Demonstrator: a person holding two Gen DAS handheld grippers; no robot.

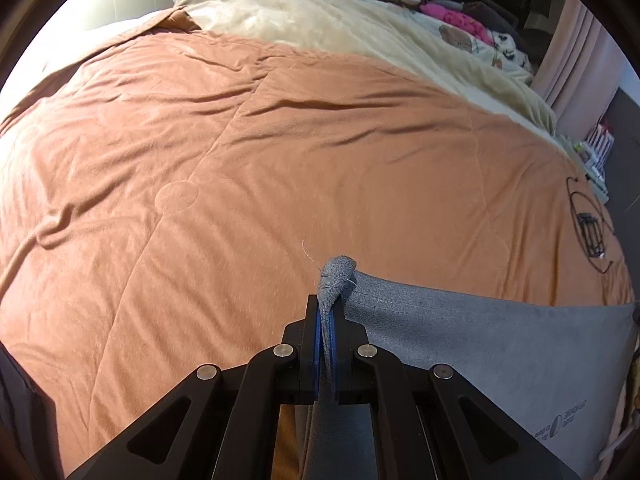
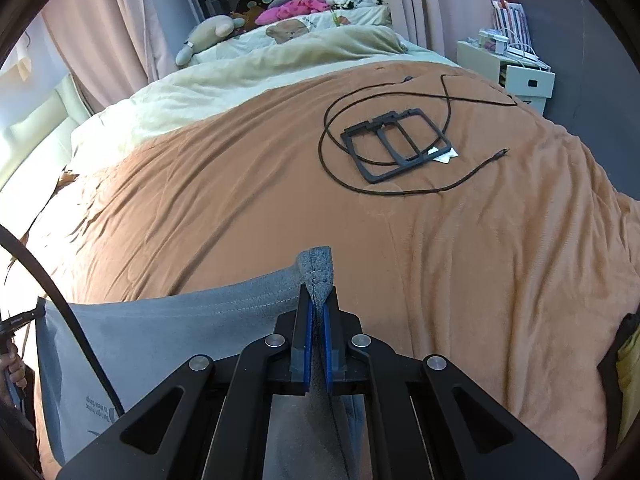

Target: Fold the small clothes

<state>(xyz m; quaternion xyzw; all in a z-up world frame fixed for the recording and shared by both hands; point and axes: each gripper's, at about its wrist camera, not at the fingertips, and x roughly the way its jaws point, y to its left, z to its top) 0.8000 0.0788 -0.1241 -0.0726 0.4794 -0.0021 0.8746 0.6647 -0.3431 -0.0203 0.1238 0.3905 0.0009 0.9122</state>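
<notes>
In the left wrist view, a corner of the grey garment point(image 1: 480, 340) is pinched between the closed pads of the left gripper point(image 1: 328, 320), and the soft knit cloth is stretched away to the right over the rumpled orange quilt point(image 1: 200, 160). A spreading step is judged to be in hand.

In the right wrist view, the opposite corner is clamped by the right gripper point(image 2: 318, 320), with the cloth point(image 2: 160, 332) drawn taut to the left. A black frame point(image 2: 396, 148) and looped cable point(image 2: 332, 160) lie farther off. Next, the garment would need laying flat on the near quilt.
</notes>
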